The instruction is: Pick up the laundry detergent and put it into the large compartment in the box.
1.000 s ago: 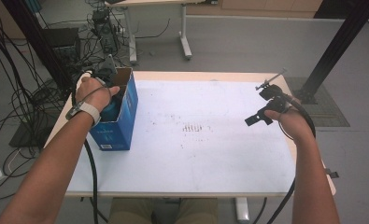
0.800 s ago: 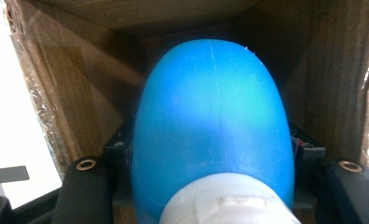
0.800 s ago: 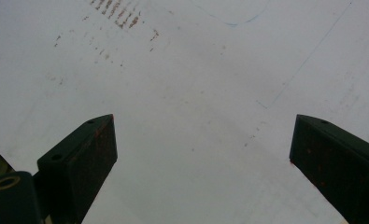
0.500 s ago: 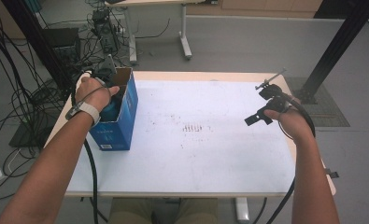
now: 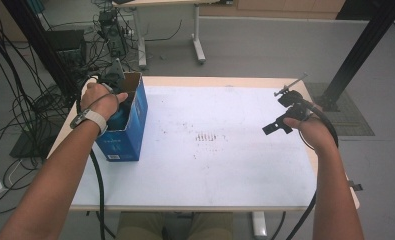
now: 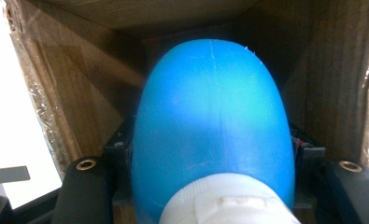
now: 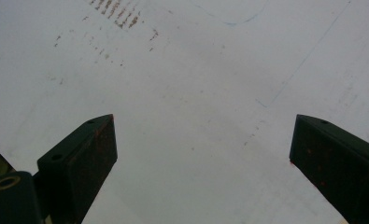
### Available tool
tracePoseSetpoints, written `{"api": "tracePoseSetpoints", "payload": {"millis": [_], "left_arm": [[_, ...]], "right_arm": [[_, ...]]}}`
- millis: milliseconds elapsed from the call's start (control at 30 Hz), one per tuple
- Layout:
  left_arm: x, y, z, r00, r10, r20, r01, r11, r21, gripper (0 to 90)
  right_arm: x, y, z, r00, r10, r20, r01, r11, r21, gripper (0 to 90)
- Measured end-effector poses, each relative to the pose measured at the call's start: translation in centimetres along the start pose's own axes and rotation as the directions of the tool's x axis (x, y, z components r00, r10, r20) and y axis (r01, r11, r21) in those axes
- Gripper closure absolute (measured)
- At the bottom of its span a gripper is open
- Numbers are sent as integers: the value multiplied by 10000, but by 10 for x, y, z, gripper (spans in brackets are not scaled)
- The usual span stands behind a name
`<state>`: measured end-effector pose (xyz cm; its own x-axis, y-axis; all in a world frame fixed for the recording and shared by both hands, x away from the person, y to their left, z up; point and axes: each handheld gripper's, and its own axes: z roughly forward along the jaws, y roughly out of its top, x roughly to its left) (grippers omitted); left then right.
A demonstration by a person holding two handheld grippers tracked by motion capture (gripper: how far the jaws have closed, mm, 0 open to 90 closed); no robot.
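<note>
Blue bottle in L tongs, prob. hemmed by carton.

A lab or workshop: around the white table lie a grey concrete floor, tangled cables to its left, a black post and another desk behind it.

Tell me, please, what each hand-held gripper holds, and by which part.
The left hand-held gripper holds a blue bottle by its lower sides near the white cap, inside the box. The right hand-held gripper holds nothing.
</note>
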<state>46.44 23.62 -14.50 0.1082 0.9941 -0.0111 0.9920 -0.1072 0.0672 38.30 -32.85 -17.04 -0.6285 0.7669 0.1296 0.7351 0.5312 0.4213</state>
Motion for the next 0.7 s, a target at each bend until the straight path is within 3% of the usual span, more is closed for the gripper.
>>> {"api": "tracePoseSetpoints", "payload": {"millis": [700], "left_arm": [[2, -2, 0, 10000, -5, 43, 5, 10000, -28, 372]], "right_arm": [[1, 1, 1, 10000, -36, -16, 36, 10000, -9, 74]]}}
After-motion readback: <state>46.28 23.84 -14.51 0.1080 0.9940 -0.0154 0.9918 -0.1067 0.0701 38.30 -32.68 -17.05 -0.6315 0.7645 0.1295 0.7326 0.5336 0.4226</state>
